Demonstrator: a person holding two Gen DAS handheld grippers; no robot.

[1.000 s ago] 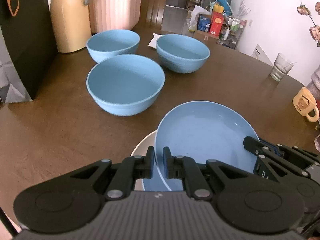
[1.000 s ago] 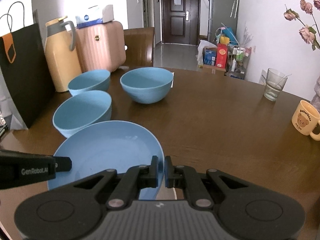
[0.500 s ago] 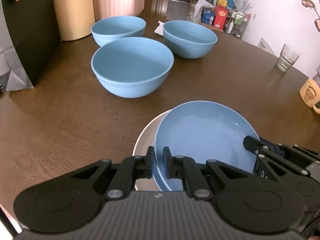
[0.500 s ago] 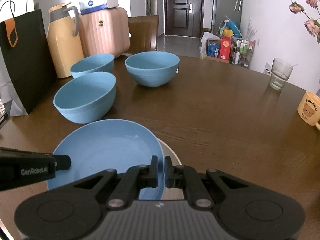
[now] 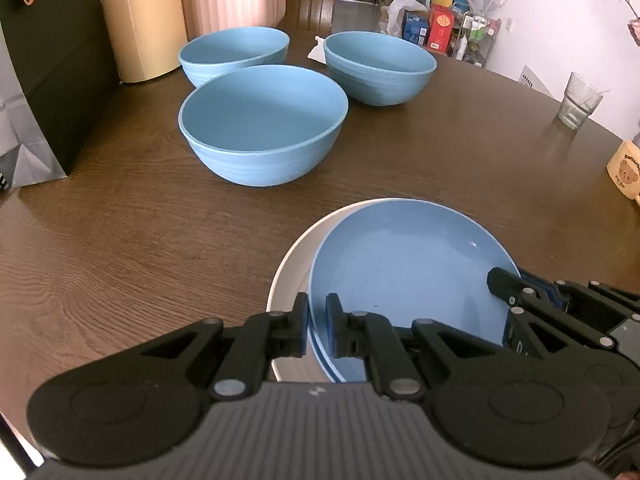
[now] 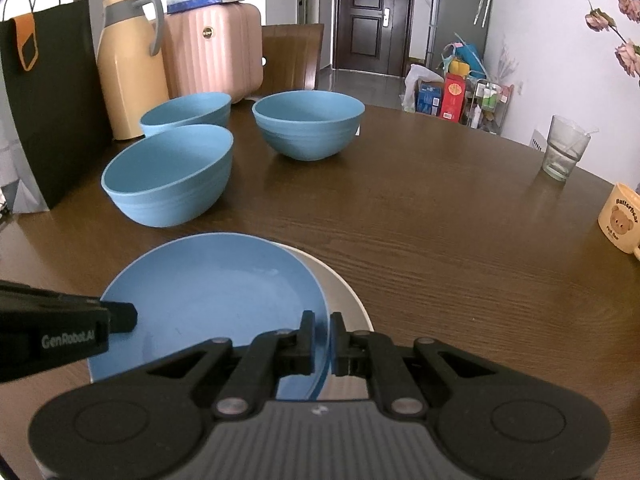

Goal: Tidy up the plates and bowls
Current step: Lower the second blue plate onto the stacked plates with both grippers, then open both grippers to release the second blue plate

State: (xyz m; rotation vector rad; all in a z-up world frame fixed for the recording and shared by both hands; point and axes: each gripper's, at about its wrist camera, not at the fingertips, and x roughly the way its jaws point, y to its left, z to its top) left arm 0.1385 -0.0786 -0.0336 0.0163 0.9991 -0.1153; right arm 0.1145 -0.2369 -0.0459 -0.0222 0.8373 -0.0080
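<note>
Lowered: blue plate (image 5: 404, 276) over white plate (image 5: 290, 272) (both tools clamp rim).

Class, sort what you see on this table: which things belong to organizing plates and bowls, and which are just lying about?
Belong to the job:
blue plate, clamped by both grippers
white plate beneath it
three blue bowls

Just lying about:
glass
bear mug
yellow jug
black bag
pink case
</note>
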